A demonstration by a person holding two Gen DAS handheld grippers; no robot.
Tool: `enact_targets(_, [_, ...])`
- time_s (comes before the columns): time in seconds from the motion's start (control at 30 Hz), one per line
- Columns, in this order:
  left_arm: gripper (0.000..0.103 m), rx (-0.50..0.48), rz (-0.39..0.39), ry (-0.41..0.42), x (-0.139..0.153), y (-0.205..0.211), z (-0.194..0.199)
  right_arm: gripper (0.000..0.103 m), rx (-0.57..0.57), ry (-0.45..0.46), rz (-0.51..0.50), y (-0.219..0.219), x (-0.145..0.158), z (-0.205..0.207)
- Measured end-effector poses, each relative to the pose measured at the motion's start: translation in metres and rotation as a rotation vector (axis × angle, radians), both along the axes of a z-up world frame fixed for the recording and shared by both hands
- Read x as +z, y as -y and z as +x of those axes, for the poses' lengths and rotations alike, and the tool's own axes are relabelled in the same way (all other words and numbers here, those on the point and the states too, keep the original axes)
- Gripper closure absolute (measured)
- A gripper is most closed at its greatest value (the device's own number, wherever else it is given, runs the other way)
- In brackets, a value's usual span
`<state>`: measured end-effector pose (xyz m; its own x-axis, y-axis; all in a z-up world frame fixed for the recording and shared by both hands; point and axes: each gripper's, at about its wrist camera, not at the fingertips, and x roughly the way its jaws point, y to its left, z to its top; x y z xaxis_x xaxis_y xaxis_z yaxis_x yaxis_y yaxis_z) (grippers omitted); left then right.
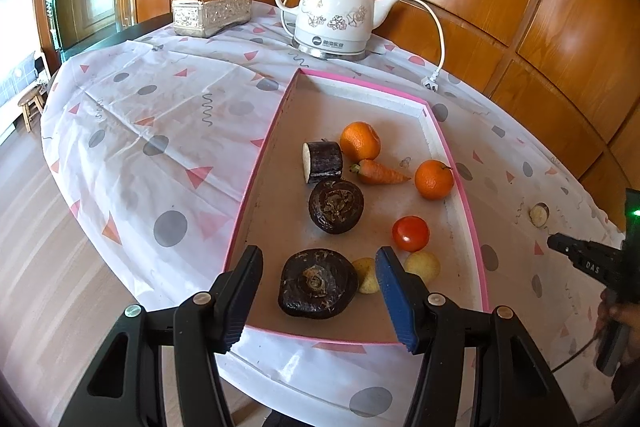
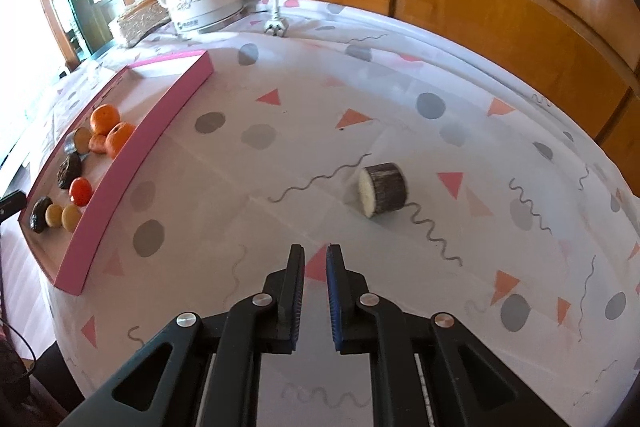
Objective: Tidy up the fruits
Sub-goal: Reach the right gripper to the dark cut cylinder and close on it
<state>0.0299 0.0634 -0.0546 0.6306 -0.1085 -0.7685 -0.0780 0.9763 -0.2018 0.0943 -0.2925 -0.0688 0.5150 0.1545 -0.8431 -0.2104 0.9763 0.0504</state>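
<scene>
A pink-rimmed tray (image 1: pixel 256 163) holds two oranges (image 1: pixel 360 141), a carrot (image 1: pixel 380 173), a tomato (image 1: pixel 410 233), two yellow balls (image 1: pixel 423 266), two dark water chestnuts (image 1: pixel 336 205) and a dark sugarcane piece (image 1: pixel 323 161). My left gripper (image 1: pixel 318 259) is open and empty, its jaws on either side of the near chestnut (image 1: pixel 318 283). A second sugarcane piece (image 2: pixel 382 189) lies on the tablecloth, right of the tray (image 2: pixel 120 171). My right gripper (image 2: pixel 316 253) is nearly shut and empty, short of that piece. It also shows in the left wrist view (image 1: pixel 576 251).
A white kettle (image 1: pixel 334 15) with its cord and plug (image 1: pixel 430 81) stands behind the tray. A tissue box (image 1: pixel 212 11) sits at the back left. The patterned tablecloth (image 1: pixel 160 115) covers a round table; a wood-panelled wall is behind.
</scene>
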Motion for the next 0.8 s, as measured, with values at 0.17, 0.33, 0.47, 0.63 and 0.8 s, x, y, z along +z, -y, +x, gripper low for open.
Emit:
enact_targets(0.17, [0.044,0.016,-0.001,0.002,0.001,-0.004,-0.002,0.058,-0.080,0.009,-0.031,0.015,0.001,0.019])
enact_targets(0.33, [0.044,0.028,0.003,-0.006,-0.001,-0.009,-0.002,0.055,-0.066,0.002,-0.123,0.008,-0.003,0.043])
enact_targets(0.47, [0.044,0.033,0.008,-0.005,-0.001,-0.011,-0.002,0.056,-0.043,-0.025,-0.171,0.003,-0.016,0.060])
enact_targets(0.63, [0.044,0.045,0.009,-0.005,-0.001,-0.013,-0.002,0.075,-0.041,-0.042,-0.157,0.002,-0.019,0.057])
enact_targets(0.8, [0.041,0.052,0.013,0.008,0.002,-0.013,-0.004,0.075,-0.004,-0.034,-0.111,-0.011,-0.010,0.037])
